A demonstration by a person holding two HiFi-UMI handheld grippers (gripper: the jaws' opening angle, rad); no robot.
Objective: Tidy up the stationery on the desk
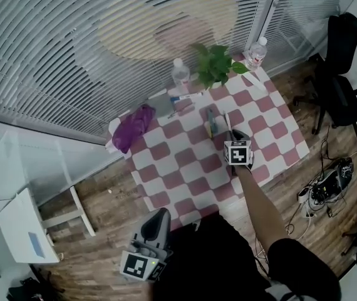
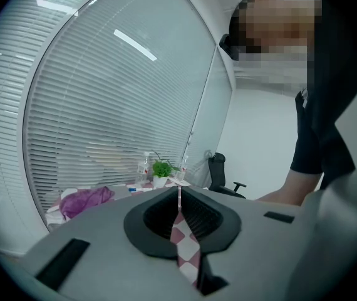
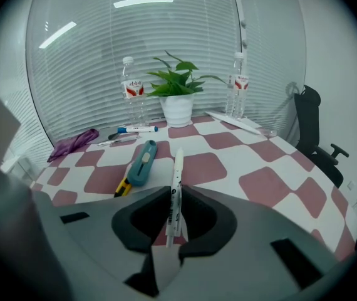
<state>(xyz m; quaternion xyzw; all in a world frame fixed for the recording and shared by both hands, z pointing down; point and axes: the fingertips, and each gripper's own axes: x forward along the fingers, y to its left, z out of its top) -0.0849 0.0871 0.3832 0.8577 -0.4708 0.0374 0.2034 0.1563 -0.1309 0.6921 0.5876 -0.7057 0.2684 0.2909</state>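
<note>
Little is tidied yet: your right gripper clamps the slim white pen on the red-and-white checked table; the teal utility knife and blue-capped marker lie loose beyond it. Your left gripper hangs off the table, jaws together, empty. No holder or tray shows; the crumpled purple fabric may be a pouch.

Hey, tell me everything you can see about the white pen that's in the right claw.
The white pen is slim and plastic-looking, with black print on its barrel. The right claw is shut on its near end, one jaw each side. Its far end points toward the potted plant, just right of the teal utility knife. Whether it touches the checked cloth can't be told.
</note>
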